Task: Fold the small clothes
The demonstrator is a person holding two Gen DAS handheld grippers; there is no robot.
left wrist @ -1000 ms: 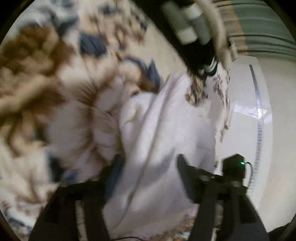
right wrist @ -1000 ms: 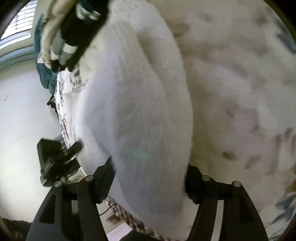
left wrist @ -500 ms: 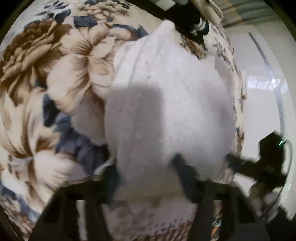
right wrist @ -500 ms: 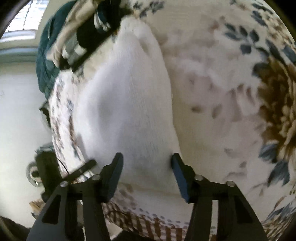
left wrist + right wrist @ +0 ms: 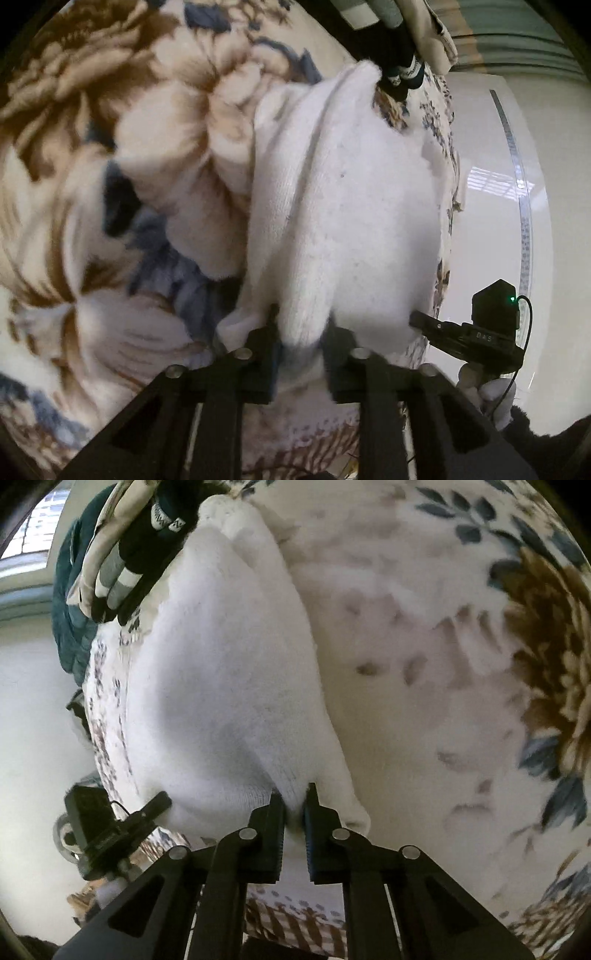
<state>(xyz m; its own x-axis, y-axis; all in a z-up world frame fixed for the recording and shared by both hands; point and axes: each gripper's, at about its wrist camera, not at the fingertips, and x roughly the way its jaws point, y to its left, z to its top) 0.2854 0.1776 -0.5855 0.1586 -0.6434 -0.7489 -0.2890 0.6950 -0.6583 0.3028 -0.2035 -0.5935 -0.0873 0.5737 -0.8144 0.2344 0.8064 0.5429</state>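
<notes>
Left wrist view: the left gripper, bottom centre, has a bunched hem of the white garment between its jaws, which are easing apart yet press the cloth. The garment fills the frame's middle, spread on the floral blanket of a bed, probably pinned there to keep one corner steady. The right gripper reaches in at lower right.

Right wrist view: the right gripper, bottom centre, is closing narrow jaws on the white garment's near edge, a pinch apparently meant to lift it over. Dark socks lie at upper left, clear of the fold.
</notes>
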